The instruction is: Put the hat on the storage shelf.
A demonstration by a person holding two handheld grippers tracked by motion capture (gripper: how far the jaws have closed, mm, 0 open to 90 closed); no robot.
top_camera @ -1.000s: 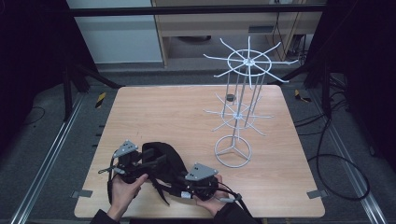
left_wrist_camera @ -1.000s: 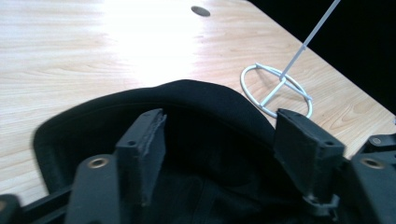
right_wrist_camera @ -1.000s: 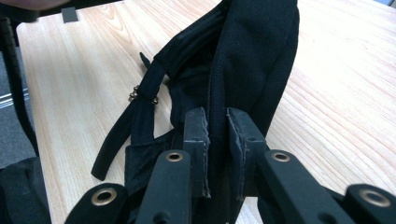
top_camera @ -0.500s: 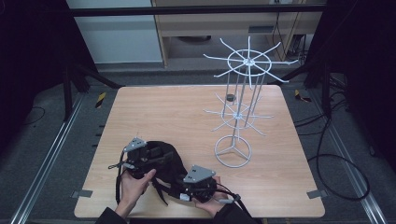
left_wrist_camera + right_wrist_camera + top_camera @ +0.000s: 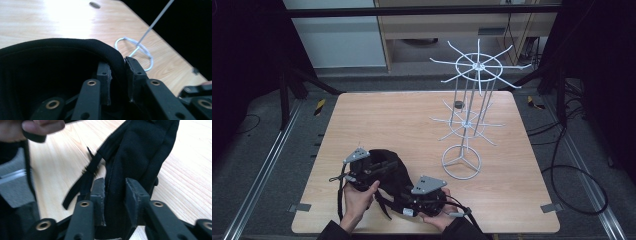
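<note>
Item: black bag [image 5: 384,172], one, lying at the near edge of the tabletop [image 5: 412,120], close to the person.

Status: both tongs are gripping it. The left tongs [image 5: 117,80] are pinching the bag's padded rim between their jaws, as the left gripper view is showing; in the high view the left tongs [image 5: 362,167] are sitting at the bag's near-left end. The right tongs [image 5: 113,200] are clamping a fold of the bag's fabric between their jaws; in the high view the right tongs [image 5: 424,192] are sitting at the bag's near-right end. A loose strap [image 5: 82,182] is hanging off the bag beside the right tongs.

Progress, as judged: the grasp on both ends is looking made; the bag is resting on or just above the wood, well apart from the rack [image 5: 467,120]. Carrying it over and hanging it on an arm of the rack, if that is the aim, is looking not yet begun.

Count:
- bags: one
- wire racks, white, two tiers on a ring base: one, standing upright at the far right, nothing hanging on it
- small dark object [image 5: 457,104] beside the rack: one, too small to identify
- tongs: two
- hands: two
</note>
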